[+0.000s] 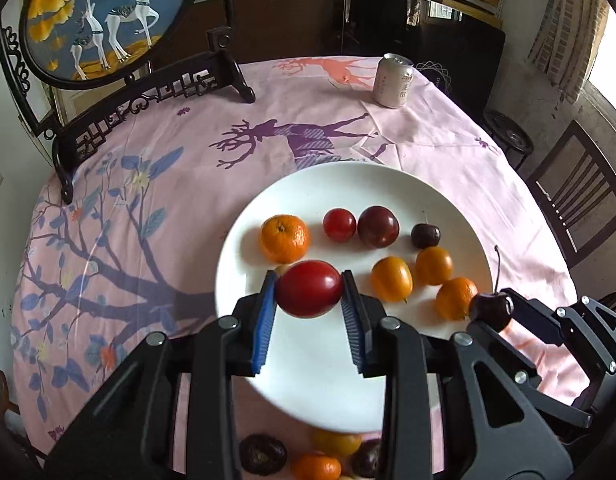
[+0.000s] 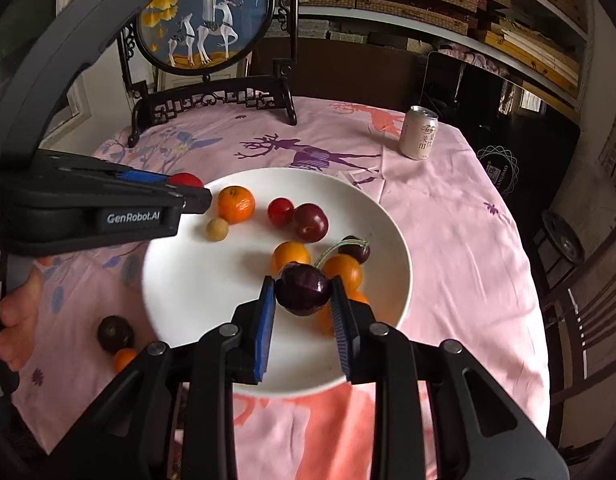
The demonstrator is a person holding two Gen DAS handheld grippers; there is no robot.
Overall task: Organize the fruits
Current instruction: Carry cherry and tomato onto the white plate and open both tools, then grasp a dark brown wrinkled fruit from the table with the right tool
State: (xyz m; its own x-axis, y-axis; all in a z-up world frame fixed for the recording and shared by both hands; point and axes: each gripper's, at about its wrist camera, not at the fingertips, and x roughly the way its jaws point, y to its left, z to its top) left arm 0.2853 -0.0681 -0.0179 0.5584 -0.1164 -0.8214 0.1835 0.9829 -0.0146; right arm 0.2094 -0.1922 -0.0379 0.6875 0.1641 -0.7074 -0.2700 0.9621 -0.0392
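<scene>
My left gripper [image 1: 308, 290] is shut on a red tomato [image 1: 308, 288] and holds it above the near left part of a white plate [image 1: 347, 184]. My right gripper [image 2: 304, 292] is shut on a dark cherry [image 2: 304, 289] with a long stem, over the plate's [image 2: 196, 280] near right side. On the plate lie a mandarin [image 1: 284, 238], a small red tomato [image 1: 339, 224], a dark plum [image 1: 377, 226], another cherry [image 1: 425, 236], a pale longan [image 2: 217, 229] and three small orange fruits [image 1: 391, 279].
Several loose fruits [image 1: 263, 453] lie on the pink tablecloth [image 1: 168, 200] near the plate's front edge. A drink can [image 1: 393, 80] stands at the far right, a framed deer screen [image 1: 108, 20] at the far left. A chair [image 1: 575, 200] is beside the table's right edge.
</scene>
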